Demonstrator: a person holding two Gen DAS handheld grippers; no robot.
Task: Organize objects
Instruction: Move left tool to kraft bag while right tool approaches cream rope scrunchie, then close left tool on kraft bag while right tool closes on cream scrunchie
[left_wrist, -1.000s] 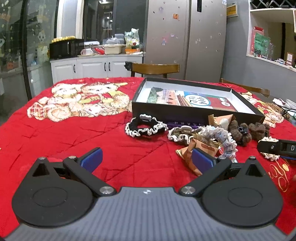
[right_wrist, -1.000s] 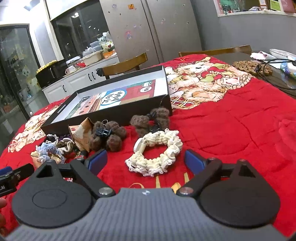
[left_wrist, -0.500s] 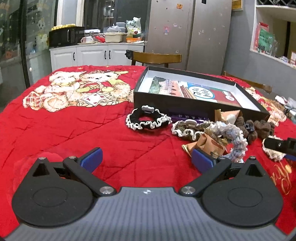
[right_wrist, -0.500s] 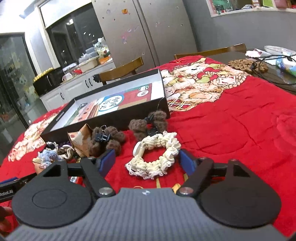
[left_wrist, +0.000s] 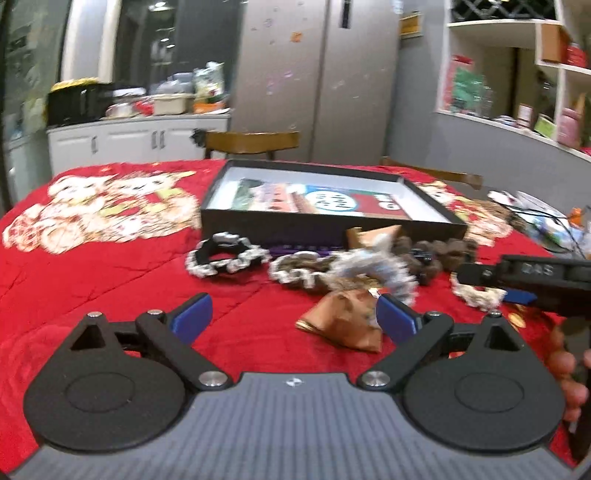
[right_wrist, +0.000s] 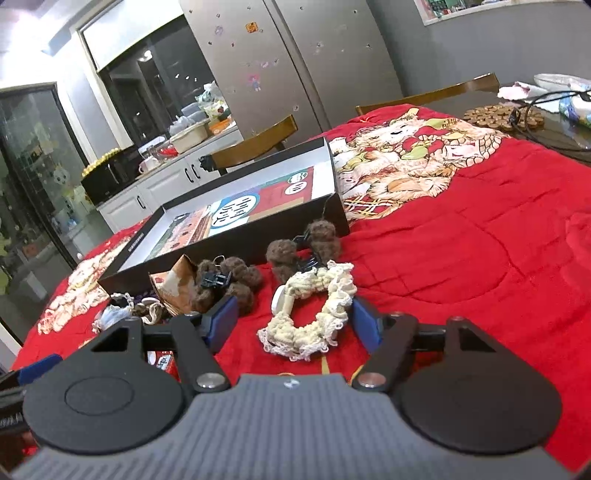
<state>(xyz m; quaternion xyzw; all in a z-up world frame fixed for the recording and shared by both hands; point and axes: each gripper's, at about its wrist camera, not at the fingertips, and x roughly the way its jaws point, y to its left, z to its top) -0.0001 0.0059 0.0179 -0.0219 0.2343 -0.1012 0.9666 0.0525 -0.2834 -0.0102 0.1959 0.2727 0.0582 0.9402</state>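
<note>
Your right gripper jaws have just been closing from wide, pads not yet pressing, around the cream crocheted yarn scrunchie lying flat between them on the red quilted blanket, long axis running away from you.

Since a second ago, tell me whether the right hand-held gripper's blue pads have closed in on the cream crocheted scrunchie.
Yes. The right hand-held gripper has narrowed around the cream crocheted scrunchie, not yet squeezing it.
</note>
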